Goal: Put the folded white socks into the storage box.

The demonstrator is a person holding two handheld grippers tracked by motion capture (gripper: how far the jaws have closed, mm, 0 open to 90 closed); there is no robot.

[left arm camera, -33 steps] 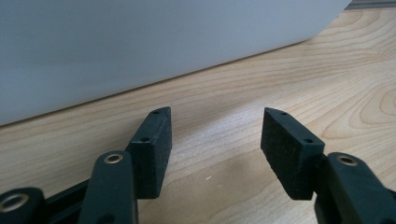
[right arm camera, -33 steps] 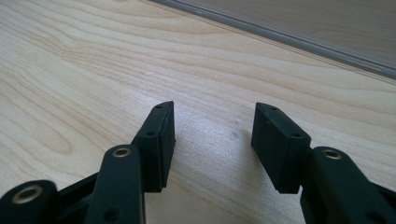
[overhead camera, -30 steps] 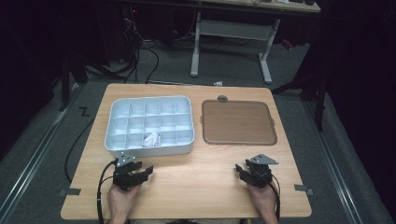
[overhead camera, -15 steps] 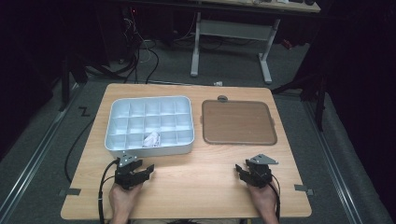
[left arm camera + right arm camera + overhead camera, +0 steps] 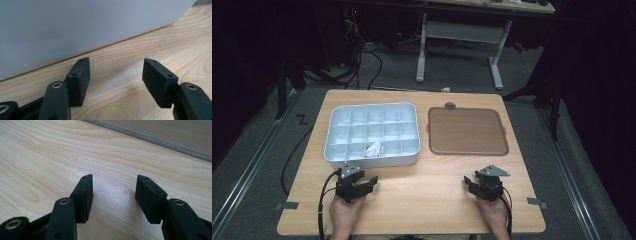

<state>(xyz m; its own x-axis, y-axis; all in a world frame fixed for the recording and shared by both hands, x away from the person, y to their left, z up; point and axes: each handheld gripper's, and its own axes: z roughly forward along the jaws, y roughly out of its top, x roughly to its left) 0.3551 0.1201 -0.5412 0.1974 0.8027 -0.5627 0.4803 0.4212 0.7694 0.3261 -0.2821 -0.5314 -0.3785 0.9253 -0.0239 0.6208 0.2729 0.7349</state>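
Note:
A pale grey compartment tray [image 5: 372, 114] stands on the left half of the wooden table [image 5: 422, 195]; a crumpled white piece [image 5: 374, 149] lies in one of its front compartments. To its right lies a flat brown lid [image 5: 467, 131] with a grey rim. My left gripper [image 5: 366, 184] rests on the table just in front of the tray; its jaws have just been opening, with bare wood between its pads [image 5: 79, 80] and the tray's wall [image 5: 75, 27] close ahead. My right gripper [image 5: 476, 185] rests open in front of the lid, nothing between its pads [image 5: 150, 197], the lid's edge [image 5: 150, 137] beyond.
The table's front edge runs just behind both hands. Grey tape marks [image 5: 534, 202] sit at the front corners. Beyond the far edge stand a desk frame [image 5: 462, 40] and loose cables [image 5: 362, 60] on the dark floor.
None of the objects has moved and both hands stay where they were.

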